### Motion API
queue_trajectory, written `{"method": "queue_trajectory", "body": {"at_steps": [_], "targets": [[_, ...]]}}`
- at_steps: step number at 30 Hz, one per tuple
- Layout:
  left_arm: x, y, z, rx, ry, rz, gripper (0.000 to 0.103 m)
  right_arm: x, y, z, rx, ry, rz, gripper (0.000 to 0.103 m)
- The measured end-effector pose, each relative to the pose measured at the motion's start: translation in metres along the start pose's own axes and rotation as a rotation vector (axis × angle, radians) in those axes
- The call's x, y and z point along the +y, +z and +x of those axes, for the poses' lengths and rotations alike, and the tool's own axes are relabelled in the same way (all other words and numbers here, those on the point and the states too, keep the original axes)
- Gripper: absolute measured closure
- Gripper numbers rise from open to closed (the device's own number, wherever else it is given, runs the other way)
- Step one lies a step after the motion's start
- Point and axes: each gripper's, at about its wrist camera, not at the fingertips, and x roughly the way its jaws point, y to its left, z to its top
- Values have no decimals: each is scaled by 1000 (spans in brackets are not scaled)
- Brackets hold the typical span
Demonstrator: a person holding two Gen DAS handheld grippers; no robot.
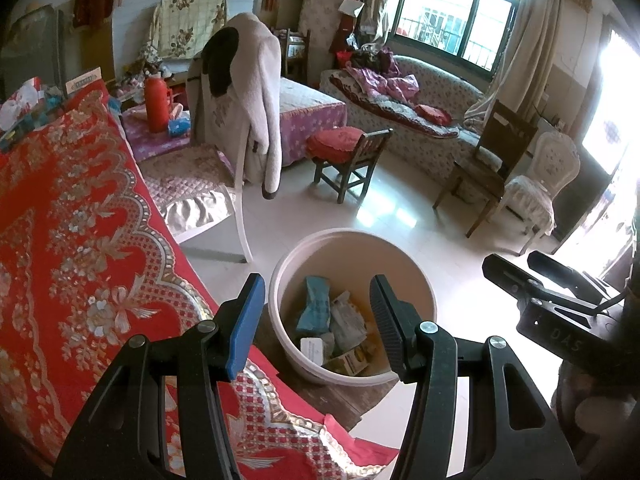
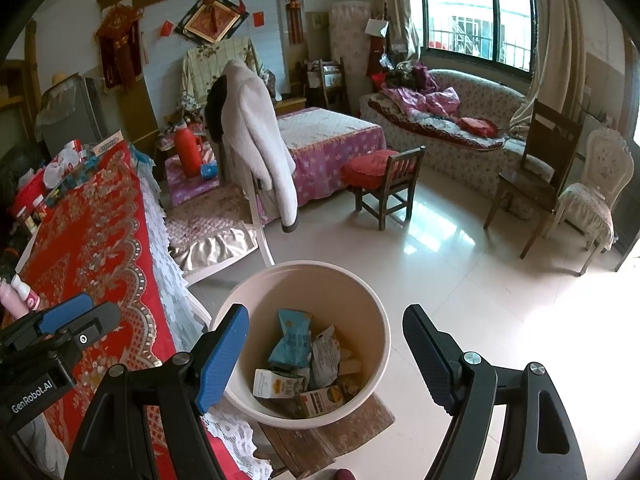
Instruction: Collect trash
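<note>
A pale pink trash bucket [image 1: 416, 280] [image 2: 372, 308] stands on a low wooden stool beside the red-clothed table [image 1: 72, 216] [image 2: 92, 224]. It holds several pieces of trash: a blue snack bag [image 1: 316, 304] [image 2: 292, 336], crumpled wrappers and small cartons [image 2: 276, 384]. My left gripper [image 1: 316, 316] is open and empty above the bucket's near rim. My right gripper [image 2: 324, 348] is open and empty, hovering over the bucket. The right gripper shows in the left wrist view [image 1: 520, 272] at the right, and the left gripper in the right wrist view [image 2: 76, 320] at the left.
A white chair draped with a pale coat [image 1: 248, 112] [image 2: 256, 136] stands just beyond the bucket. Small bottles [image 2: 20, 292] and clutter [image 2: 60, 168] sit on the table. A small wooden stool with a red cushion [image 2: 380, 176], sofa [image 2: 460, 120] and chairs [image 2: 532, 176] ring the tiled floor.
</note>
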Motion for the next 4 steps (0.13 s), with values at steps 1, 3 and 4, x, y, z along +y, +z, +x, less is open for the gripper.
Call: {"method": "queue_trajectory", "body": {"at_steps": [1, 3, 4], "targets": [[1, 0, 1, 3, -3, -3, 50, 0, 0, 1, 3, 1, -1, 26], [3, -1, 1, 9, -4, -11, 50, 3, 1, 3, 12, 2, -7, 26], [6, -2, 1, 11, -6, -18, 50, 4, 2, 4, 15, 3, -13, 26]]}}
